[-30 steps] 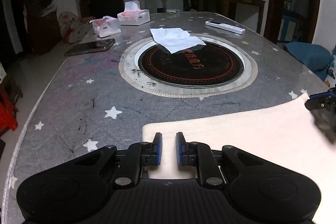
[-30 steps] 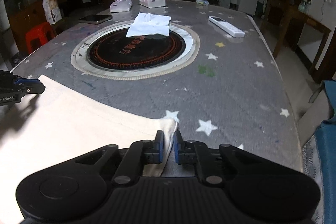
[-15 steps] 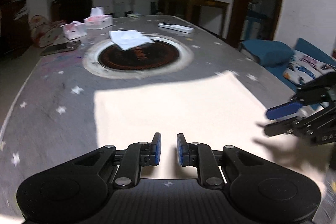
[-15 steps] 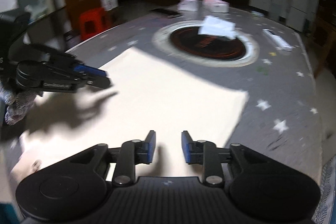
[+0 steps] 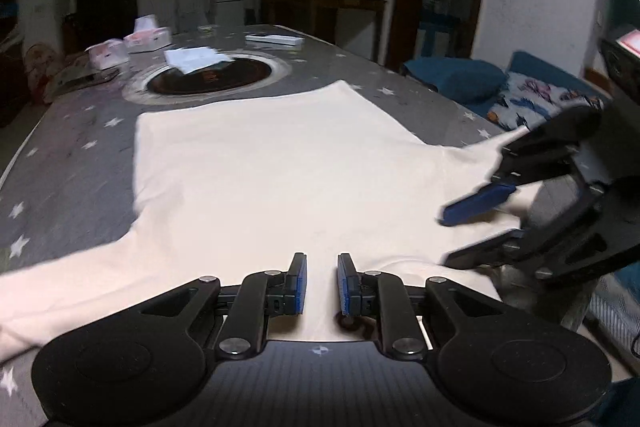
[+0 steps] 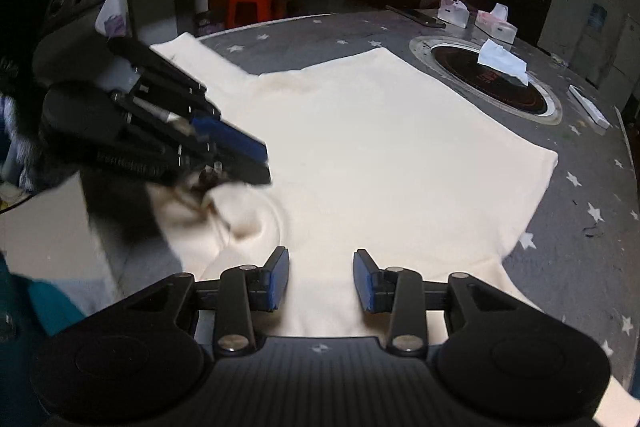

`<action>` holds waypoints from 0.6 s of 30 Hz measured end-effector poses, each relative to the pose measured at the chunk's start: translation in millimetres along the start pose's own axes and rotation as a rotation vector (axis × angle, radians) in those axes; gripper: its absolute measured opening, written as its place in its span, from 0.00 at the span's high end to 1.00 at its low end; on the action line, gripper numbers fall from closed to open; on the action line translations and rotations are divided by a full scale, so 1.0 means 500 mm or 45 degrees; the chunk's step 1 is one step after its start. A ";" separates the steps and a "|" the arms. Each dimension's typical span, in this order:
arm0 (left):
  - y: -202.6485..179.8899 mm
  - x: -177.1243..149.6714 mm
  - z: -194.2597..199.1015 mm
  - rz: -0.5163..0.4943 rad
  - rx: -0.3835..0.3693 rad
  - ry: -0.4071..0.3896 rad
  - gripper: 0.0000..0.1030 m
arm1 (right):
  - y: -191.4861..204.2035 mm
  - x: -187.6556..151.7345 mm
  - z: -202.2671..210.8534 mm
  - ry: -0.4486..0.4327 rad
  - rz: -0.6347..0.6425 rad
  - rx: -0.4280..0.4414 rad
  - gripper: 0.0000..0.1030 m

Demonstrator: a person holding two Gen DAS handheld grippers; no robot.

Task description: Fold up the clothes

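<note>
Cream long-sleeved top (image 5: 280,163) lies spread flat on the star-patterned table (image 5: 76,163), body toward the round inset hotplate (image 5: 212,81), both sleeves out to the sides, collar end nearest the grippers. Left gripper (image 5: 322,285) sits low over the neck edge with its fingers parted by a narrow gap, cloth visible between them but not pinched. Right gripper (image 6: 320,279) hovers over the shoulder area, fingers spread wide, nothing held. Beyond the left fingers, seen from the right wrist, the collar (image 6: 240,215) is bunched into a raised ridge; whether the lower left finger is touching that ridge cannot be settled, since the view is blurred there. No fold line shows in the body, so the garment lies as open. Risks as judged: a closing pinch on the bunched collar could catch both layers unevenly and drag a wrinkle across the chest; the narrow left gap may slide over the fabric and miss it; the sleeve (image 5: 60,287) out past the left fingers trails near the table edge and could slip off when the cloth is lifted; a long sweep toward the hotplate could drag the hem onto the tissue (image 6: 502,61) lying there.
</note>
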State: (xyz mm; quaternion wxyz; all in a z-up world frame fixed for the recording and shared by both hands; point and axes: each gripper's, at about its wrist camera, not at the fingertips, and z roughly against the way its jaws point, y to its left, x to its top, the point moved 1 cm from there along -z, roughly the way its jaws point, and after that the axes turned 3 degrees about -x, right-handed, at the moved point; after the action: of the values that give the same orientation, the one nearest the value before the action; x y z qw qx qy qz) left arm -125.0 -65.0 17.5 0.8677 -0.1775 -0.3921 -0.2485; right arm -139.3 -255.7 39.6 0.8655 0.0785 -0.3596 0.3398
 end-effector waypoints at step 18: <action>0.051 -0.002 0.007 0.118 0.019 -0.024 0.82 | 0.083 -0.001 -0.004 -0.003 0.037 0.168 0.90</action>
State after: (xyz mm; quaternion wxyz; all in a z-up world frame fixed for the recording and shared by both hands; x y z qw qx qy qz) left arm -113.0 -42.3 15.9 0.8759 -0.1911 -0.3935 -0.2036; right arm -164.9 -223.7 33.4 0.8531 0.1306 -0.3384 0.3750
